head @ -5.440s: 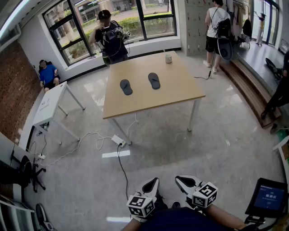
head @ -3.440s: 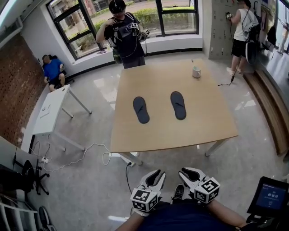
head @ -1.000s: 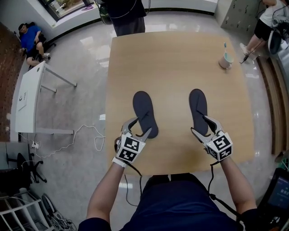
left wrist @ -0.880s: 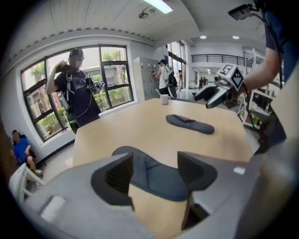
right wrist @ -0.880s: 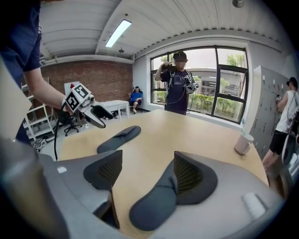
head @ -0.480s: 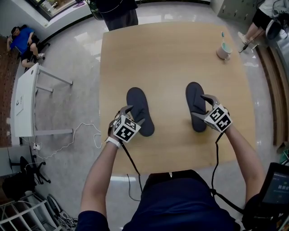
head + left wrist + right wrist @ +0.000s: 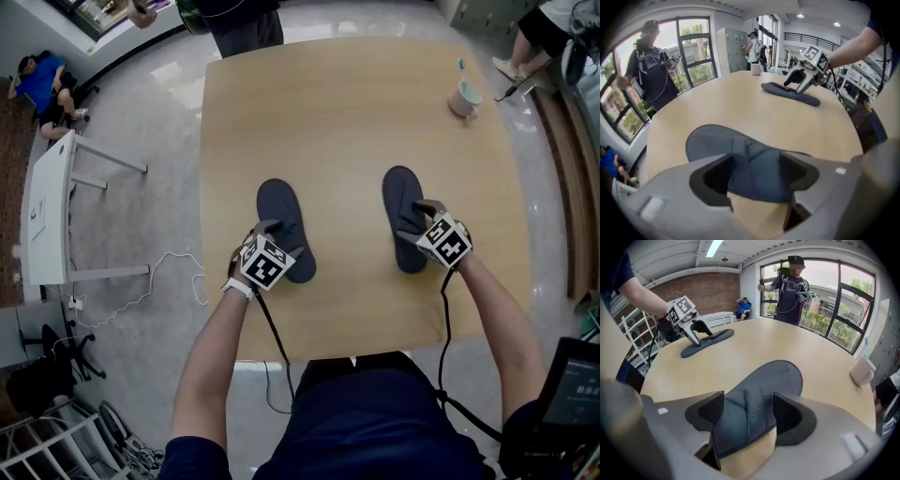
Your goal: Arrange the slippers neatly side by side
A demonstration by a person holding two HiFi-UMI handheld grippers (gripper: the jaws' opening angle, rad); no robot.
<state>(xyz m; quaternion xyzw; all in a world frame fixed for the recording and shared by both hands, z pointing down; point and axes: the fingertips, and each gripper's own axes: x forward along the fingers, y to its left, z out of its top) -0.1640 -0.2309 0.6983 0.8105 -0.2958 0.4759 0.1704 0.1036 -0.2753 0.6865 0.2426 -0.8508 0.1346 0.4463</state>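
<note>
Two dark blue slippers lie apart on the wooden table (image 7: 356, 122), toes pointing away from me. The left slipper (image 7: 284, 225) (image 7: 750, 164) has its heel half between the jaws of my left gripper (image 7: 274, 232) (image 7: 754, 180), which stands open astride it. The right slipper (image 7: 403, 214) (image 7: 759, 399) lies between the jaws of my right gripper (image 7: 418, 221) (image 7: 745, 416), which are closing; the pads sit beside its edges without clearly pressing. Each gripper view also shows the other slipper (image 7: 790, 93) (image 7: 707, 341) and the other gripper (image 7: 800, 83) (image 7: 697, 330) across the table.
A pale mug (image 7: 464, 97) (image 7: 755, 69) (image 7: 862, 370) stands at the far right corner. A person in dark clothes (image 7: 234, 19) (image 7: 790, 289) stands at the table's far edge. A small white table (image 7: 47, 202) and a cable (image 7: 178, 272) lie to the left.
I have walked up to the table. In the last second both grippers moved forward and down over the slippers' heel ends, so each slipper now lies between a pair of jaws.
</note>
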